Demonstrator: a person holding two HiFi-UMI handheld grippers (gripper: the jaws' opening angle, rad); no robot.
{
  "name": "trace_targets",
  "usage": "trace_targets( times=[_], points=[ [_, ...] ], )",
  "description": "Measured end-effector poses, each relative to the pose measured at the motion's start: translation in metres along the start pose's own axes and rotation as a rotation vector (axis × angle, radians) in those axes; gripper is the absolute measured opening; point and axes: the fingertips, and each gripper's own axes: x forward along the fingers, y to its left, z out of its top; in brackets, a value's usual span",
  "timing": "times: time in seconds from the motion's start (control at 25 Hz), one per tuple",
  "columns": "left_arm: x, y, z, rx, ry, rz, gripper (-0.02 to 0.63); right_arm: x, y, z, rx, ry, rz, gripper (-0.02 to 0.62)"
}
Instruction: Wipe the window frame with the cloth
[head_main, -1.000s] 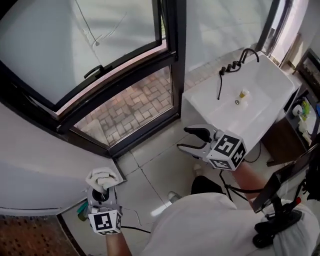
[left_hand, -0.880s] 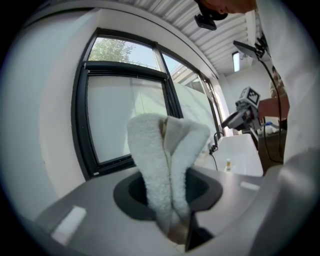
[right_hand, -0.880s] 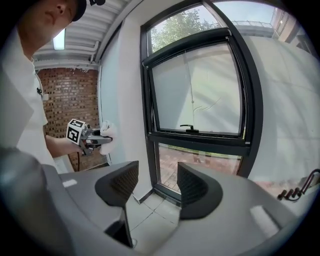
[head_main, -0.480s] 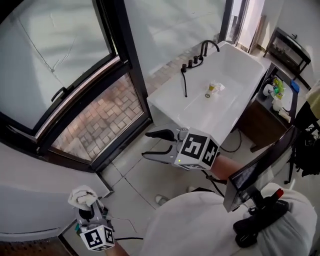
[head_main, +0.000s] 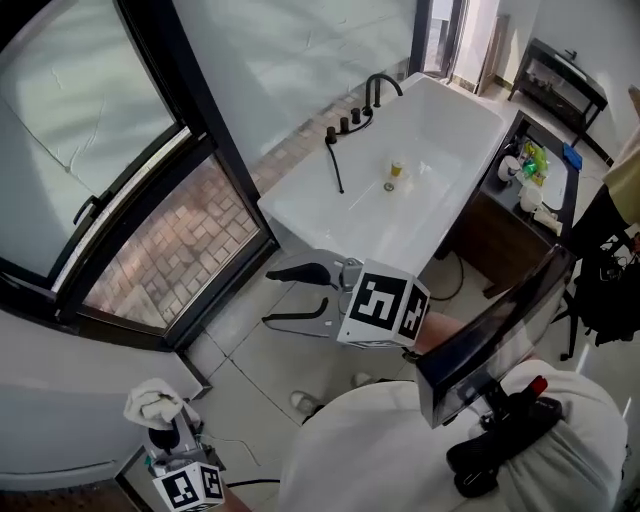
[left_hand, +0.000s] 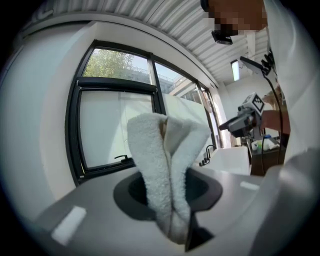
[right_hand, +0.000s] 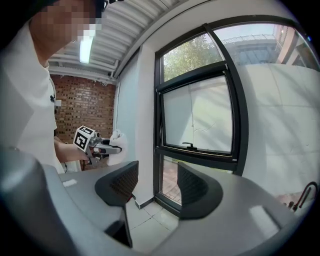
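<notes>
Holding white cloth (left_hand: 167, 165) in left gripper (head_main: 163, 418), clamped tight on the folded lower end, fluffy top bunched above the jaw tips. Low at the head view's bottom left, beside the white wall (head_main: 60, 400), well apart from the black window frame (head_main: 196, 150). In the left gripper view, aimed toward that frame, not touching it.

Carrying nothing in right gripper (head_main: 300, 296): jaws spread wide, with only tiled floor (head_main: 250, 350) and the frame's lower corner seen through the gap in its own view. Hovering over that floor, just in front of the white basin (head_main: 420, 200) with its black tap (head_main: 378, 88).

Against half a second ago: slightly lower and further left in the head view for the left gripper and cloth, slightly left too for the right gripper. Window frame slid left, basin more central. Same clamp on the cloth, same wide opening on the right.
</notes>
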Motion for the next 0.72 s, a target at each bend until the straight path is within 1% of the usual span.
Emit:
trace_targets(
  times=[0.12,0.24,0.4,0.52,0.72],
  points=[
    [-0.011,-0.014,-0.013,0.013,0.020,-0.017,0.140,-0.010,0.007,0.001,-0.005,-0.014,0.021,0.247],
    [-0.019,-0.025,-0.021,0.004,0.035,-0.011,0.140,-0.021,0.011,-0.003,-0.007,-0.015,0.029,0.249],
    [-0.026,-0.032,-0.019,0.021,0.044,-0.001,0.140,-0.034,0.016,-0.011,-0.004,-0.006,0.034,0.249],
    [-0.027,-0.035,-0.018,0.009,0.032,0.011,0.140,-0.040,0.016,-0.015,-0.007,0.003,0.030,0.249],
    [-0.029,-0.044,-0.020,0.013,0.041,0.006,0.140,-0.047,0.017,-0.015,-0.008,0.006,0.031,0.249]
  ],
)
